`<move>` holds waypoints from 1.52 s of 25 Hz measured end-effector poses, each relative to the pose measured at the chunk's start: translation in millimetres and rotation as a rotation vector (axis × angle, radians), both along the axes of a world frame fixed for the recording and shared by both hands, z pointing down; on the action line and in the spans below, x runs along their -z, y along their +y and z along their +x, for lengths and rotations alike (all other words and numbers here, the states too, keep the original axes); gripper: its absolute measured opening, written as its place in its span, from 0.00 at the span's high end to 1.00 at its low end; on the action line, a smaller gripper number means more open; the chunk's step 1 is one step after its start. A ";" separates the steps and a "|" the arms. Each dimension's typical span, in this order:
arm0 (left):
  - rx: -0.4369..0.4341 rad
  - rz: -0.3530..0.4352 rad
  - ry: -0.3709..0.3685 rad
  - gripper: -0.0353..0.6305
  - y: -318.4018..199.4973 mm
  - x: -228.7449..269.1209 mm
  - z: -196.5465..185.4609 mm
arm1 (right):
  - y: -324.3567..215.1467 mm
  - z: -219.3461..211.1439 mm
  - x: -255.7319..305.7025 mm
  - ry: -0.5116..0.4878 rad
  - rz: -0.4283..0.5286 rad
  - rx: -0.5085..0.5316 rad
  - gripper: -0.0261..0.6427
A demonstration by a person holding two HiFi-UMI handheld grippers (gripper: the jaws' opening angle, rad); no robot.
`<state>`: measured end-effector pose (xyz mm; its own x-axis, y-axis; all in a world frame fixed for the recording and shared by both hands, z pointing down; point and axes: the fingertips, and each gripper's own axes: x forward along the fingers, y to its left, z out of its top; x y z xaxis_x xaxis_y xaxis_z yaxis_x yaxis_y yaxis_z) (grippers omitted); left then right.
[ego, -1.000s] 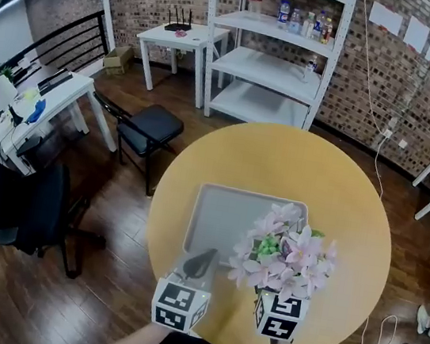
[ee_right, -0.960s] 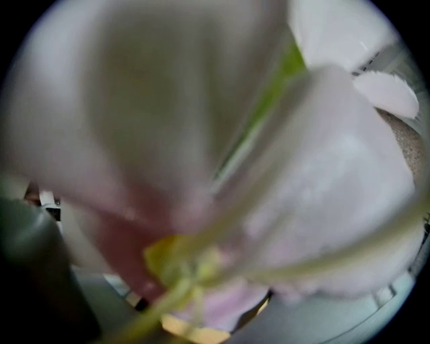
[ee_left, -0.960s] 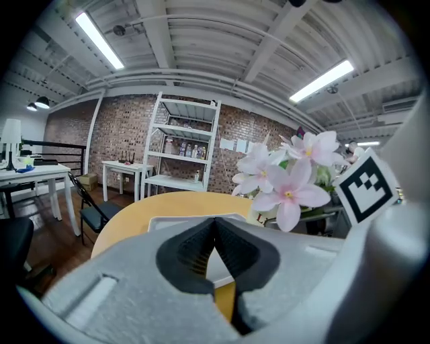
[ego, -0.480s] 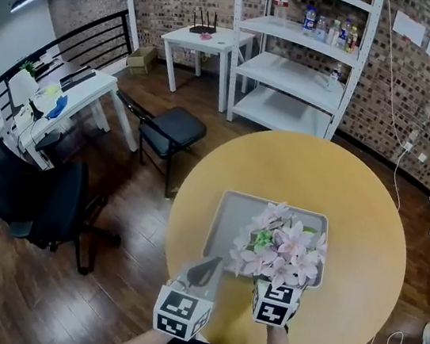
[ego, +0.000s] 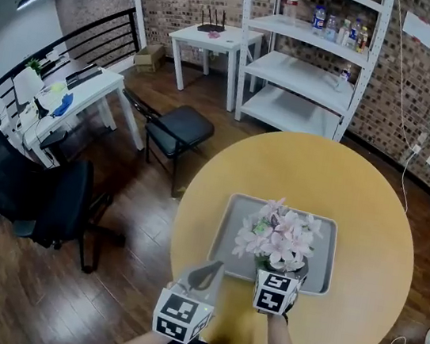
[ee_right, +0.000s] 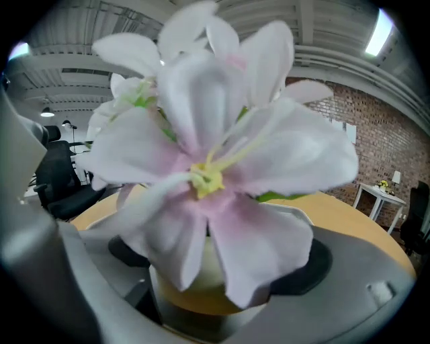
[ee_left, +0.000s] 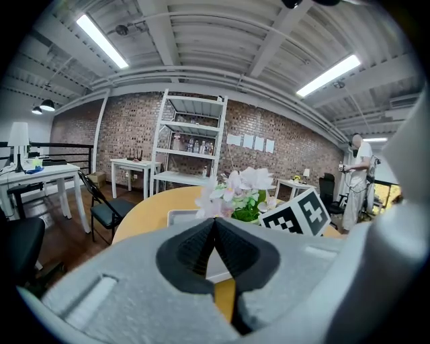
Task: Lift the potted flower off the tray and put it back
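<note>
Right gripper view: right tongs [ee_right: 201, 285] clamped on the potted flower [ee_right: 215, 168], petals filling the lens. Head view puts it over the near part of the grey tray [ego: 322, 259] on the round worktop [ego: 371, 199]. Left tongs [ee_left: 215, 248] pressed together, empty, just left of the tray.

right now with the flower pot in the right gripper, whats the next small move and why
Probably lower the right gripper straight down until the potted flower rests on the tray, then open the gripper. The potted flower is clamped between the jaws and is over the tray's near half, so no sideways shift seems needed. Whether it already touches the tray I cannot tell.
</note>
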<state>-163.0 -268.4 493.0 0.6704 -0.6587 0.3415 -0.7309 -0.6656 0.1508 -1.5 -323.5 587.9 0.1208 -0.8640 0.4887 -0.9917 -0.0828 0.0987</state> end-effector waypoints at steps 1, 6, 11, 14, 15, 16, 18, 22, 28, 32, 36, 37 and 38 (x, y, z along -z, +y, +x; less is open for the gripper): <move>0.002 -0.001 -0.001 0.94 -0.6 -1.2 -0.9 | -1.3 0.0 -1.6 0.001 -0.003 0.001 0.21; 0.008 -0.009 0.002 0.94 -6.1 -0.4 -2.8 | -5.9 1.0 -6.6 -0.002 -0.025 -0.003 0.21; 0.012 -0.019 0.004 0.94 -11.1 -1.3 -2.5 | -7.5 1.4 -12.4 -0.018 -0.054 -0.007 0.21; 0.006 -0.022 0.004 0.94 -11.1 -1.5 -3.0 | -7.6 1.1 -15.7 -0.040 -0.061 -0.013 0.21; 0.004 -0.022 0.005 0.94 -10.6 -1.9 -3.0 | -7.4 0.7 -16.7 -0.045 -0.063 -0.013 0.21; 0.003 -0.023 0.006 0.94 -10.0 -2.4 -3.1 | -7.1 -0.1 -17.3 -0.045 -0.066 -0.009 0.21; 0.001 -0.024 0.005 0.94 -8.3 -3.3 -3.9 | -5.6 -2.7 -17.3 -0.035 -0.072 0.004 0.21; 0.002 -0.028 0.002 0.94 -3.8 -4.3 -3.5 | 1.0 -5.4 -16.2 -0.032 -0.075 0.021 0.21; 0.004 -0.036 0.006 0.94 8.6 -9.4 1.9 | 18.5 -8.0 -13.8 -0.045 -0.068 0.041 0.21; 0.000 -0.038 0.006 0.94 17.9 -9.0 8.0 | 34.8 -8.5 -6.6 -0.054 -0.058 0.046 0.21; -0.008 -0.043 0.017 0.94 28.0 -6.0 16.0 | 52.4 -10.2 8.4 -0.075 -0.043 0.050 0.23; -0.010 -0.043 0.021 0.94 30.1 -4.4 18.4 | 57.0 -10.3 14.3 -0.074 -0.037 0.050 0.26; -0.013 -0.043 0.025 0.94 32.3 -2.6 21.3 | 61.9 -10.0 20.8 -0.071 -0.029 0.050 0.29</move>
<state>-141.7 -236.1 495.7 0.6877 -0.6347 0.3526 -0.7176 -0.6679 0.1972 -11.5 -261.7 567.1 0.0421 -0.8535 0.5194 -0.9991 -0.0311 0.0300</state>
